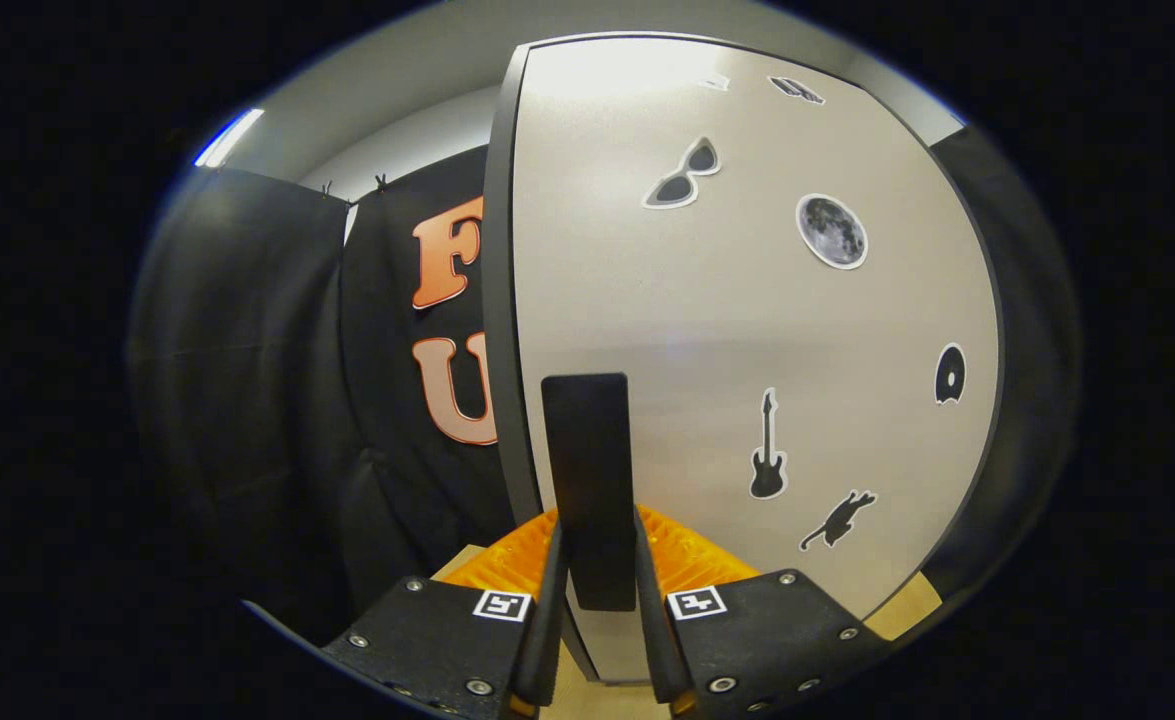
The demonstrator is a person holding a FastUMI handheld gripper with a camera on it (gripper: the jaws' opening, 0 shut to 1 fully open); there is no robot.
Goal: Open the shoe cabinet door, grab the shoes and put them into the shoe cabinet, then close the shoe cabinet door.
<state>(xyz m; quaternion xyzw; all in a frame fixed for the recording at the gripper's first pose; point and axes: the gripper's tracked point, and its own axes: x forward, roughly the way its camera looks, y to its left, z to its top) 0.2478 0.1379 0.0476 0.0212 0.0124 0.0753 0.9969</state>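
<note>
Cabinet door fills the space ahead, its dark handle pinched between the gripper fingers, both pressed on it. Looks like the door step, opening or closing, can't tell which. Next: keep grip, swing along the hinge arc. Stickers on the door face. Shoes unseen.

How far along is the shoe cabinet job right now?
Nothing looks finished yet. In hand: the gripper has both fingers closed on the dark handle of the stickered cabinet door; whether it is opening or closing is unclear. Loading the shoes cannot be confirmed from here.
</note>
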